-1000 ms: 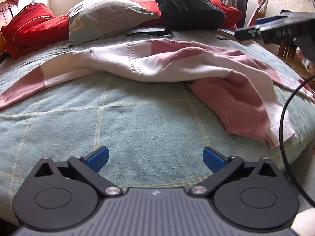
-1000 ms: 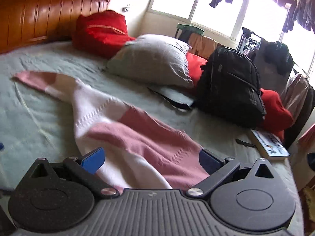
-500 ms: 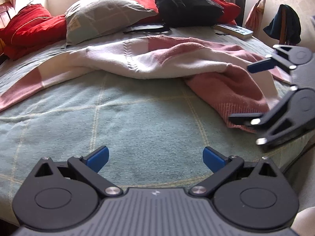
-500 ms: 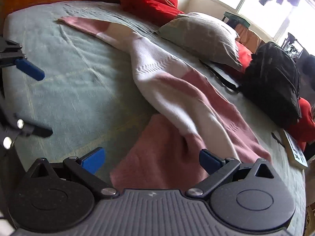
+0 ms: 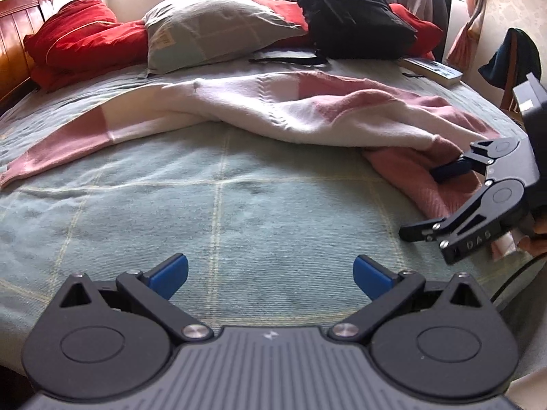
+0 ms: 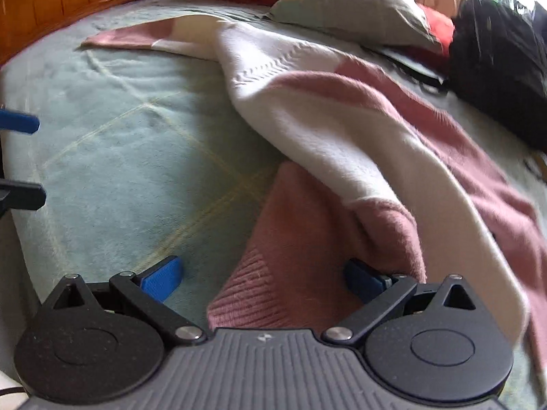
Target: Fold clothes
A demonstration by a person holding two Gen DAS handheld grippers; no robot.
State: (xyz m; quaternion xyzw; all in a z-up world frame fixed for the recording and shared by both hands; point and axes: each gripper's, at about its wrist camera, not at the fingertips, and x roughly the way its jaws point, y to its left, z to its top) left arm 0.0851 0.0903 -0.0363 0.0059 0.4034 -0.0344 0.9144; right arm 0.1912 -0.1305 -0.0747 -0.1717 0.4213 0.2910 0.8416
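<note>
While spread, right claw (image 6: 263, 282) astride sweater (image 6: 307, 246)

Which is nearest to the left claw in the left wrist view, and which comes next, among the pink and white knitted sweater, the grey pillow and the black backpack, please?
Measured from the left claw:
1. Pink and white knitted sweater, spread across mid-bed.
2. Grey pillow, behind the sweater, centre-left.
3. Black backpack, at the back right, only slightly beyond the pillow.

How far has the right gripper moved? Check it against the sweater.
Yes. In the left wrist view the right gripper has dropped from above the bed to the pink-and-white sweater, its open fingers at the pink hem.
</note>
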